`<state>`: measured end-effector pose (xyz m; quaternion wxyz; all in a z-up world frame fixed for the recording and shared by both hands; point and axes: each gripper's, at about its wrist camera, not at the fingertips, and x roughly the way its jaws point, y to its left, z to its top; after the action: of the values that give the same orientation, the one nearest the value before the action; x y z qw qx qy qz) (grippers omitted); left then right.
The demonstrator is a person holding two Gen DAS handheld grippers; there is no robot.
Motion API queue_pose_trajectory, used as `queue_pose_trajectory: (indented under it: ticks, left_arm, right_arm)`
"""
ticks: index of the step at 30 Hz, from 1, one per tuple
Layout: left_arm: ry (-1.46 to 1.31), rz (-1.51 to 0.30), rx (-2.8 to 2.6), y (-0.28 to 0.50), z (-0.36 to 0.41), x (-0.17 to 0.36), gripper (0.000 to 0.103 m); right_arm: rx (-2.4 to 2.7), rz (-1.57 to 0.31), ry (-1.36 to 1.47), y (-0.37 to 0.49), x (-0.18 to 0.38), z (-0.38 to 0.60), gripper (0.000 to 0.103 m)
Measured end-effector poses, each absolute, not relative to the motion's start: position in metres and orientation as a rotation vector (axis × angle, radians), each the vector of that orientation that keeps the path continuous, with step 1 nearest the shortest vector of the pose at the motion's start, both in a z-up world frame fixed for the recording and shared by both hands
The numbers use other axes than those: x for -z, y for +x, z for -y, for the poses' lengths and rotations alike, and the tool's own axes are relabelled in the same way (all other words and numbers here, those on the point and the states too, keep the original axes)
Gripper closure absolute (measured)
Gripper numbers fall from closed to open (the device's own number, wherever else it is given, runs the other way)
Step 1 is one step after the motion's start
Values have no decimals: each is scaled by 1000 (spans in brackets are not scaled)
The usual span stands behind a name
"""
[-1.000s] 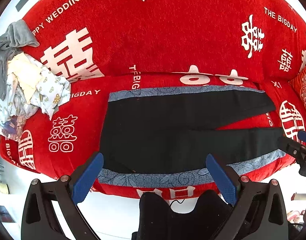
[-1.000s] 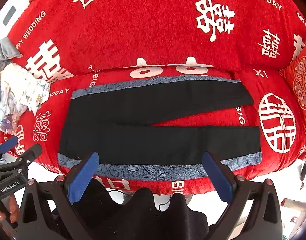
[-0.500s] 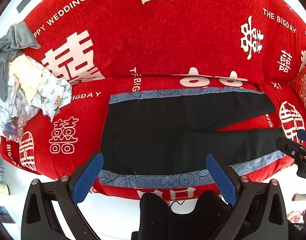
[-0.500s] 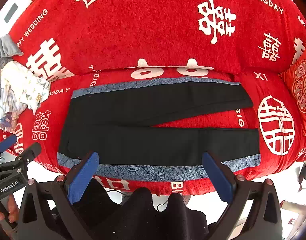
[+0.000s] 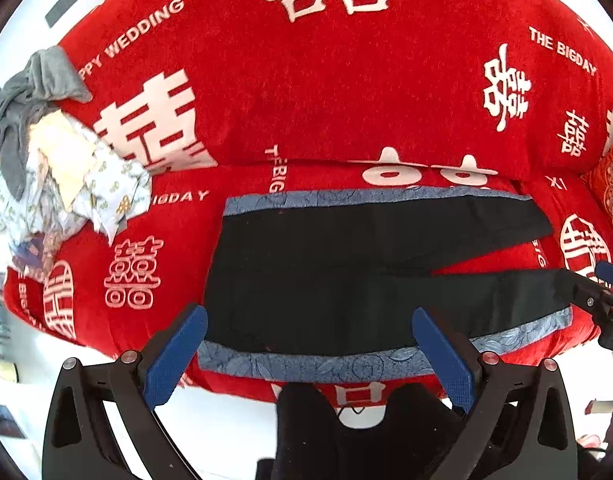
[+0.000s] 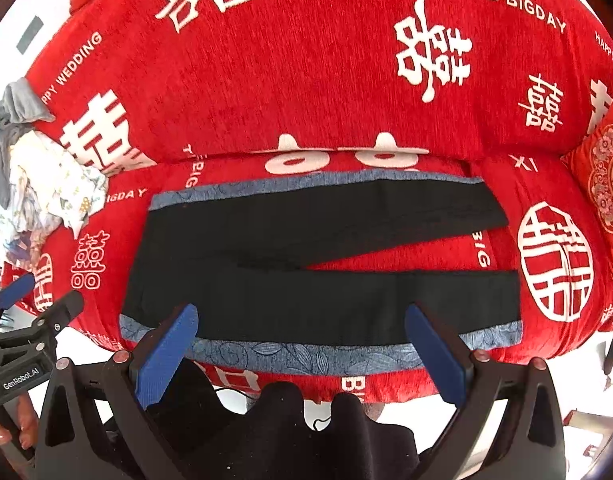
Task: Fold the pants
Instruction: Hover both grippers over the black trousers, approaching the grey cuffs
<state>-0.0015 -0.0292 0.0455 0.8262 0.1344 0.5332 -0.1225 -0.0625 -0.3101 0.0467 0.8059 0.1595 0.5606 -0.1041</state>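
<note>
since a second ago both views have crept slightly closer to the sofa [image 5: 346, 100]. nearest, the left gripper [image 5: 310, 354] and right gripper [image 6: 302, 352] hover spread wide and empty, likely to reach the near side seam. beyond, black pants [image 6: 306, 264] lie flat, legs parted rightward. only the left view fully shows the clothes pile [image 5: 54, 176].

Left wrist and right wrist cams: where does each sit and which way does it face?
Left wrist: on the left hand-held gripper, open, facing the black pants on the red sofa; right hand-held gripper at the right edge.
Right wrist: on the right hand-held gripper, open, facing the pants from further right; left gripper and fingers lower left.
Shared: pants, sofa, clothes pile.
</note>
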Motion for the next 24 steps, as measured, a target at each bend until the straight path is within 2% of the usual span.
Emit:
queue_pose_trajectory:
  ticks: [8,16,24]
  left_arm:
    - [245,-1110,224,-30,44,-51,0]
    - [188,-1188,147,-71,41,-34,0]
    - [162,-1237,149,-65,10,-17,0]
  right_arm:
    - [202,-1191,332,-85,-54,331,0]
    - [170,-1295,361,-119,-33,356,0]
    - [180,-1356,423,-125,-10,345,0]
